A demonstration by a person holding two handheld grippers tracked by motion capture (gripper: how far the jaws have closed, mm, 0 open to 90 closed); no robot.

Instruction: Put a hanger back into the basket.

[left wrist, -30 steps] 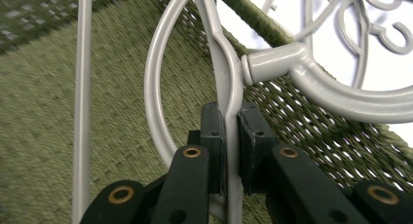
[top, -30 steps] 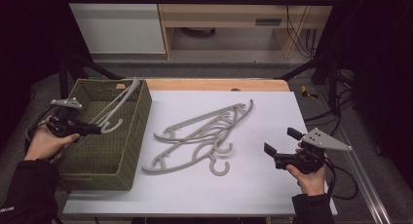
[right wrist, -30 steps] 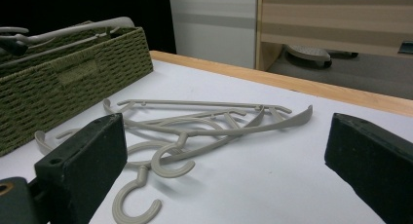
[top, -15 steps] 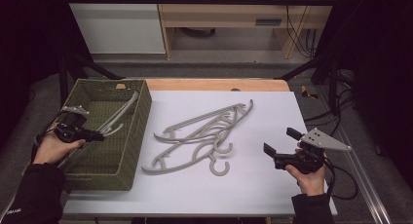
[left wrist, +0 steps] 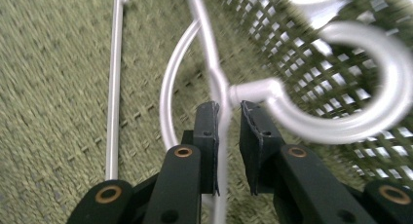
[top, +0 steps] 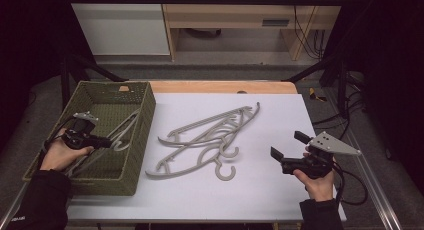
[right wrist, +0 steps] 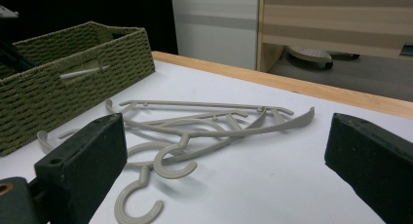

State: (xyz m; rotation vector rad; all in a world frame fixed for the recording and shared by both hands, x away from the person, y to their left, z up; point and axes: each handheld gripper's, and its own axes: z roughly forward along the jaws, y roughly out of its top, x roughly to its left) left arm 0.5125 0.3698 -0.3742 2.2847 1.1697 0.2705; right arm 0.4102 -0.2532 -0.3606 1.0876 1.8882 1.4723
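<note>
Left tool (left wrist: 229, 112), jaws just easing apart around the hanger (left wrist: 221, 87) neck in the basket (top: 107, 92); right tool (top: 290, 152) gapes empty.

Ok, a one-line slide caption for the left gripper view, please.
Left gripper lowers a grey hanger into the green woven basket, jaws just easing open around its neck by the hook.

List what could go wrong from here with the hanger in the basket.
1. The left gripper has just been opening its jaws around the hanger; the thin neck sits between them with a gap on one side, so it may drop unevenly.
2. Its hook lies against the basket wall's weave and might snag as the gripper pulls away.
3. The remaining hangers lie interlocked, so lifting one may drag others.
</note>
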